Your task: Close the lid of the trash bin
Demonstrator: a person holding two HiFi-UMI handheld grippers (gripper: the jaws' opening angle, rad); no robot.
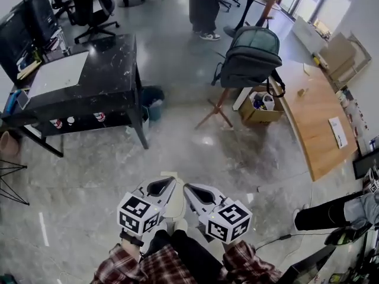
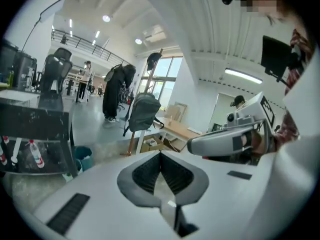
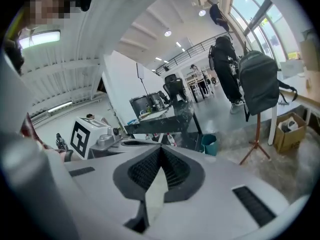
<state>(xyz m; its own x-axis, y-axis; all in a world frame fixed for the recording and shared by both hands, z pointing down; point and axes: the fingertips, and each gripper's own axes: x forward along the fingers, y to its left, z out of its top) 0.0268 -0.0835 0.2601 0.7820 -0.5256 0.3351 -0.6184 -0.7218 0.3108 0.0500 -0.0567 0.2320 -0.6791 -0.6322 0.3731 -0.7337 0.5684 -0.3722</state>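
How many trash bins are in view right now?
1: a small teal round bin on the floor, at the end of the black marble-topped table that lies to the right in the head view. Others may be hidden behind furniture.

Floor (image 1: 177, 147): polished grey stone, glossy, with reflections. Desk (image 1: 112, 70): black marble-look top with white veins, glossy. Paper (image 1: 59, 73) on it: matt white. Table (image 1: 314, 120): light wood, smooth, matt. Backpack (image 1: 251, 55): dark woven cloth, matt. Box (image 1: 259, 112): plain brown cardboard. Bin (image 1: 153, 102): teal, smooth, looks plastic (too small to be sure). Left gripper (image 2: 160, 156) and right gripper (image 3: 161, 151): smooth matt white plastic shells with a dark grey surround. Pads (image 2: 147, 174): black, finely ribbed, rubbery-looking. Marker cube (image 1: 140, 212): matt white faces with black print. Sleeves (image 1: 127, 271): red plaid cloth, soft weave.
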